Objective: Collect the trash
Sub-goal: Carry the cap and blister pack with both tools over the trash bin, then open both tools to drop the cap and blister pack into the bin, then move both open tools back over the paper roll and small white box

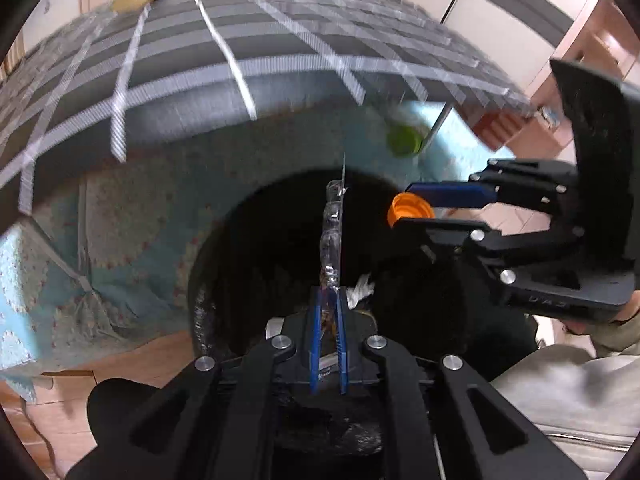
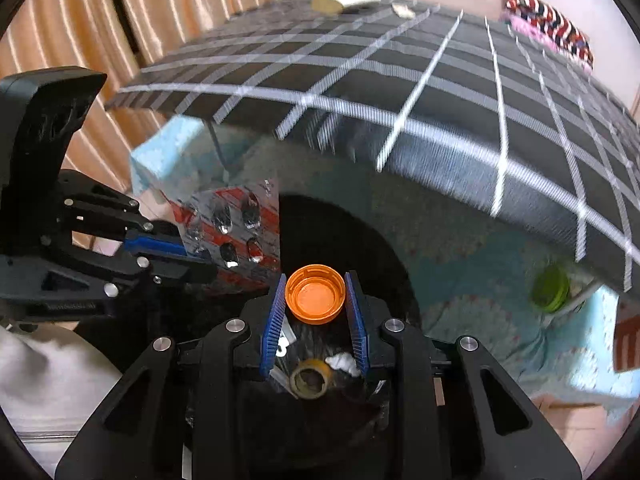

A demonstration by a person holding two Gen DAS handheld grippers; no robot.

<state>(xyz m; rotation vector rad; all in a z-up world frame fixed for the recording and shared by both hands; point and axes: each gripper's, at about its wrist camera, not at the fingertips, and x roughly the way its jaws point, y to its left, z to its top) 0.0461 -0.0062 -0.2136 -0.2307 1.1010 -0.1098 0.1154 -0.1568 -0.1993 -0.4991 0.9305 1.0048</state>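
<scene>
Bright, motion-blurred, fisheye-warped edges.

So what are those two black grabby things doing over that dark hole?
A person is collecting trash with two hand-held tongs. The left tongs are shut on an empty silver pill blister pack, and the right tongs hold an orange plastic bottle cap by its sides. Both hang over the black-lined trash bin, which already has scraps inside. A green round cap lies by the bed's edge, not yet picked up.
</scene>
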